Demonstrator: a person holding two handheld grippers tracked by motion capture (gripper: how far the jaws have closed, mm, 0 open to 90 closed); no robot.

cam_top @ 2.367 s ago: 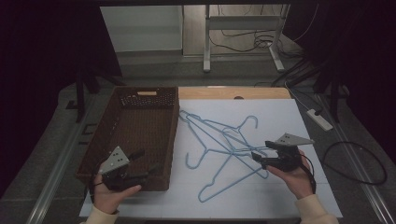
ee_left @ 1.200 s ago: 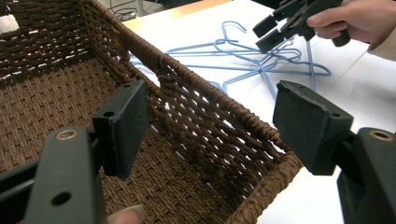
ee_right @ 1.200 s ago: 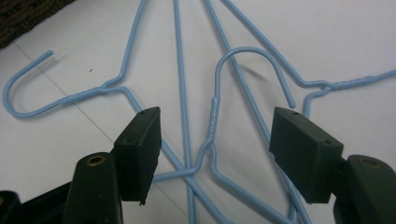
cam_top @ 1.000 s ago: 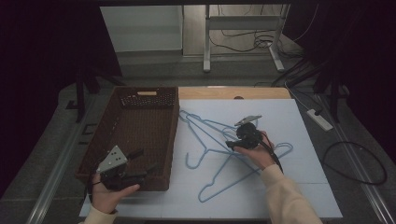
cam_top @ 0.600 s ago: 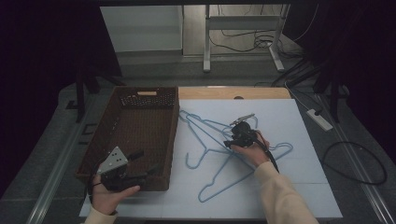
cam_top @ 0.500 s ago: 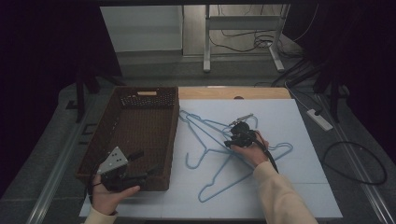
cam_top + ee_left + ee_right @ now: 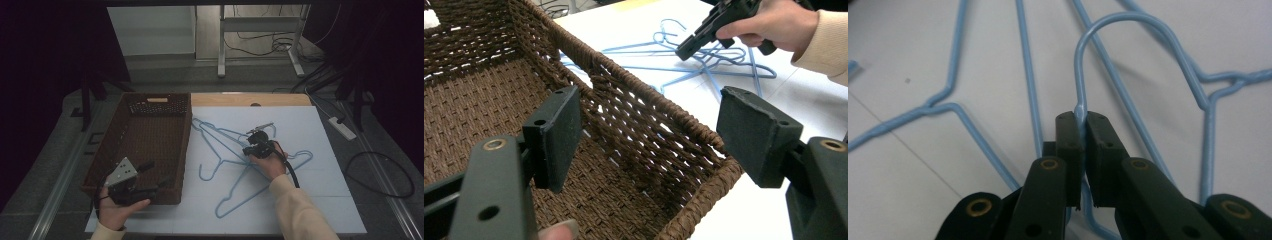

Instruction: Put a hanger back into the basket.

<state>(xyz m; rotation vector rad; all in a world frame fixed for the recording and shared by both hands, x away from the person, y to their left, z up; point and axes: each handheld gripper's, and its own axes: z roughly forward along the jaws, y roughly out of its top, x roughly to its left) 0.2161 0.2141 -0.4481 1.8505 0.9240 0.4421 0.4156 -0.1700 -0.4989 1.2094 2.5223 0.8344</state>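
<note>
Pinching the hook wire of a blue hanger (image 7: 1108, 50) between just-closed fingers, the right gripper (image 7: 255, 145) is working mid-surface, where the hangers are lying tangled. Toward the left edge, the wicker basket (image 7: 145, 145) is waiting; the left gripper (image 7: 150, 182), fingers spread, is straddling its near right corner. Overlapping hangers are likely obstructing a clean lift.

Tangled hangers, hard to separate

The blue hangers (image 7: 235, 165) overlap under the right gripper (image 7: 256, 148); the pinched hook (image 7: 1108, 55) runs off below, hidden behind the pads.
</note>
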